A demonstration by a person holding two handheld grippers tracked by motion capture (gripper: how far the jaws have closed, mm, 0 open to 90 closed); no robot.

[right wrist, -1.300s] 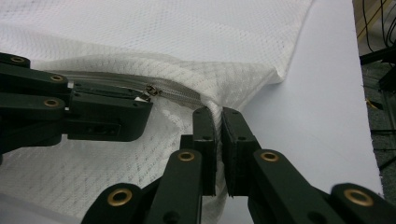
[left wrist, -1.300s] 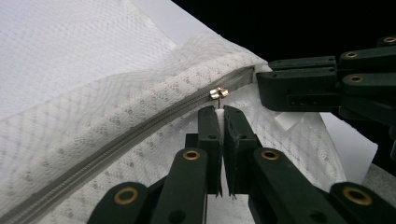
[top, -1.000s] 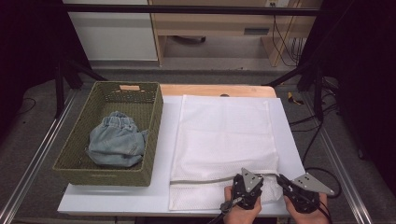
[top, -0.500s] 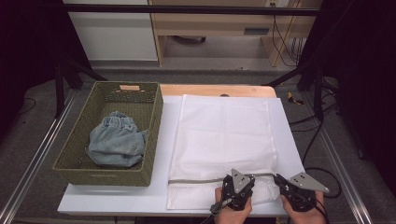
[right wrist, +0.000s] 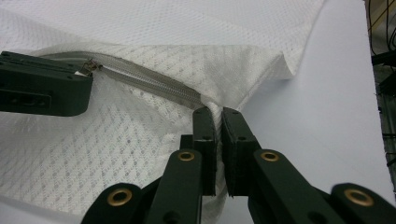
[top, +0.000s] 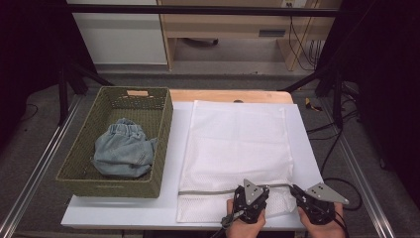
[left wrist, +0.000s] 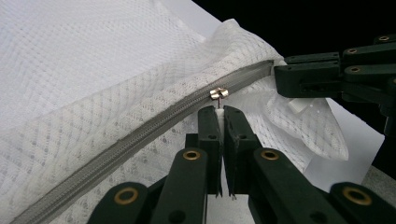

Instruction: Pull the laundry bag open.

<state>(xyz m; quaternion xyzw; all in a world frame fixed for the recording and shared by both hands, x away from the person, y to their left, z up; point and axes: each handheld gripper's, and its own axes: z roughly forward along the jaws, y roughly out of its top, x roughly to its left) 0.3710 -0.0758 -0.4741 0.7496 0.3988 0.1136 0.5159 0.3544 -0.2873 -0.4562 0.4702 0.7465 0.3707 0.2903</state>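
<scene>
Near the front edge of the table (top: 124,218), toward its right corner, a white mesh laundry bag (top: 237,144) lies flat on the white tabletop, its grey zipper (top: 208,192) running across it parallel to that edge. The left gripper (left wrist: 218,112) has its jaws pinched together on the small metal zipper pull (left wrist: 218,93), which sits partway along the zipper, nearer the right end. The right gripper (right wrist: 215,114) is clamped on the bag's fabric at the right end of the zipper, close to the bag's front right corner, where the mesh bunches up slightly. Both grippers sit just beside each other, a hand behind each. Along the left edge of the table stands a green woven basket (top: 161,148) holding a crumpled piece of light blue denim clothing (top: 124,151), well apart from the grippers.
</scene>
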